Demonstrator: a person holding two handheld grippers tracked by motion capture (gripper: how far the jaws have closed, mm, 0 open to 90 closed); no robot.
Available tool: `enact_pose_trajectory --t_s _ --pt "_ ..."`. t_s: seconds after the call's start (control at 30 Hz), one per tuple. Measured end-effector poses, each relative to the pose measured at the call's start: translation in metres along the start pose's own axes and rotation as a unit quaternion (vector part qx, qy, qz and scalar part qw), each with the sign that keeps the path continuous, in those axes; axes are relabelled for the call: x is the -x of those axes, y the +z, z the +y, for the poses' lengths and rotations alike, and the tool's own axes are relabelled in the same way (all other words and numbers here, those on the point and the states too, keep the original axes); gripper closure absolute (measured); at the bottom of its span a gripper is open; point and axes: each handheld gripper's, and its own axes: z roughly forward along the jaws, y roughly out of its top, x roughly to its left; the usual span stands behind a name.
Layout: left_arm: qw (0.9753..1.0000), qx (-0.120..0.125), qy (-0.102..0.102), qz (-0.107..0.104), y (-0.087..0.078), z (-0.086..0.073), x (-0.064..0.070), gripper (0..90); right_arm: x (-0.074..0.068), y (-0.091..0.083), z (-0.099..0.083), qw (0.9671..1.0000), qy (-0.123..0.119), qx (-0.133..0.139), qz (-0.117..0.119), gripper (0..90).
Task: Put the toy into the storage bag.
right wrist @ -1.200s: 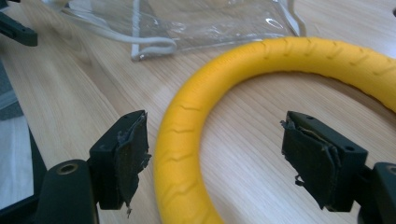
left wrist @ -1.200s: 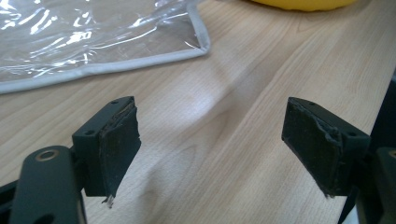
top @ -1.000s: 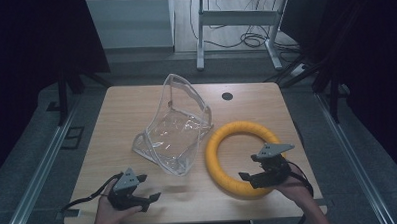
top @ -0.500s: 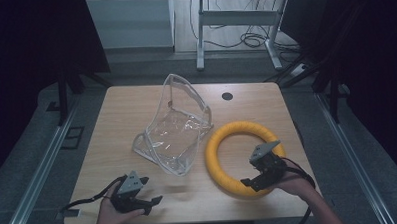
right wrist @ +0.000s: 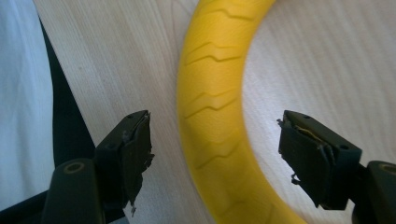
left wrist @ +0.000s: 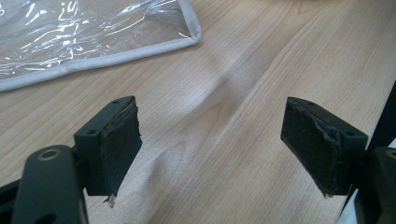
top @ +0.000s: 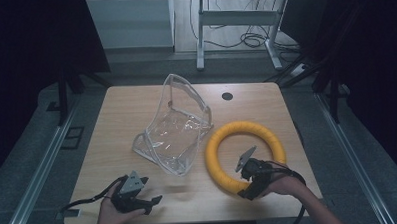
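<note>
Right gripper view, right gripper gaping astride yellow ring

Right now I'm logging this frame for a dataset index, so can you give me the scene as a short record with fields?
surface: wooden table
objects: clear plastic bag; yellow ring
bag position: beside the ring, on its left in the high view
left hand-held gripper: open, over bare table wood near the bag's corner
right hand-held gripper: open, jaws straddling the ring's near band, not closed on it
</note>
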Motion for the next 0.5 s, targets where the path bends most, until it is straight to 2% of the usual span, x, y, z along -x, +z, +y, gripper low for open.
enact_pose_trajectory --t_s 0.17,0.33,0.5 --pt "1.0 -0.002 0.002 0.004 0.0 0.0 0.0 19.7 -0.002 0.013 0.003 0.9997 -0.001 -0.025 0.002 28.2" --pt "1.0 -0.004 0.003 0.001 0.002 -0.001 0.0 19.7 -0.003 0.025 0.004 0.9985 -0.012 -0.053 0.0 35.1" --pt "1.0 -0.007 0.006 0.001 0.003 -0.001 0.0 19.7 0.0 0.029 0.007 0.9979 -0.018 -0.062 0.003 40.6"
